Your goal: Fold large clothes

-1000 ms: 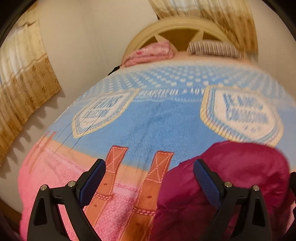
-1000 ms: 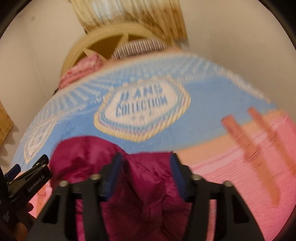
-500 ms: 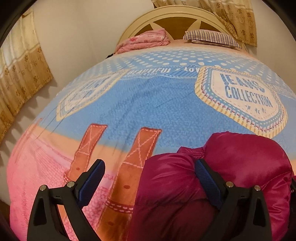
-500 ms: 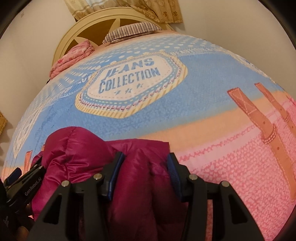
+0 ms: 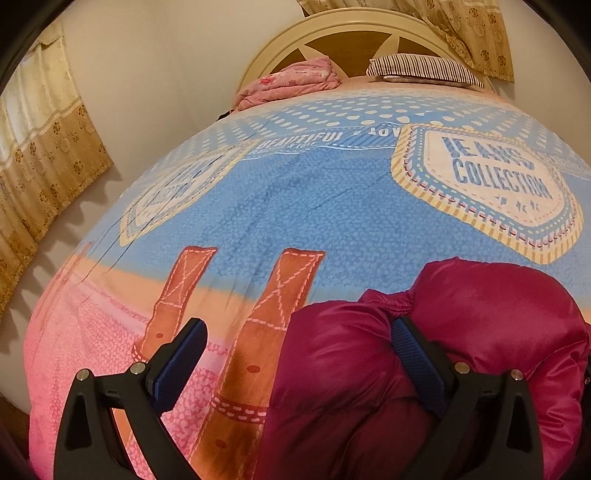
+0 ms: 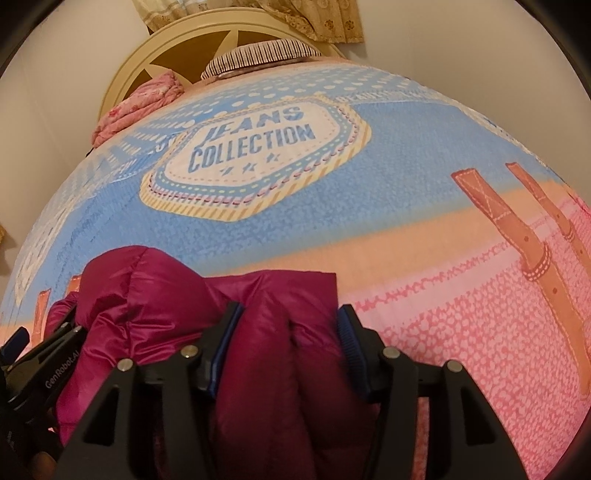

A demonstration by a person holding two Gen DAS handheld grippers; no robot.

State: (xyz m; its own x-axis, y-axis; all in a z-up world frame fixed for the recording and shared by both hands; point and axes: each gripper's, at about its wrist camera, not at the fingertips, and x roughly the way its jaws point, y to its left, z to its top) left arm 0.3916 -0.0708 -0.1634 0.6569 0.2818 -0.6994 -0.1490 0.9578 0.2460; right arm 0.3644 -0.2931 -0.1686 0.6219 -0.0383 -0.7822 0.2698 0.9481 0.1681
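A magenta puffer jacket [image 5: 461, 332] lies bunched on the bed near its front edge; it also shows in the right wrist view [image 6: 155, 295]. My left gripper [image 5: 295, 358] is open wide, its right finger pressed into the jacket's left part and its left finger over the bedspread. My right gripper [image 6: 288, 343] is shut on a thick fold of the jacket [image 6: 284, 325] held between its blue pads. The left gripper's tip [image 6: 40, 354] shows at the left edge of the right wrist view, beside the jacket.
The bed is covered by a blue, orange and pink bedspread [image 5: 295, 206] with "Jeans Collection" badges. A pink folded quilt [image 5: 291, 81] and a striped pillow [image 5: 424, 68] lie by the headboard [image 5: 332, 33]. Curtains [image 5: 40, 155] hang on the left wall.
Both grippers have tilted down and moved closer over the bed. The jacket sits lower and nearer in both views. The right gripper keeps its hold on the fold.
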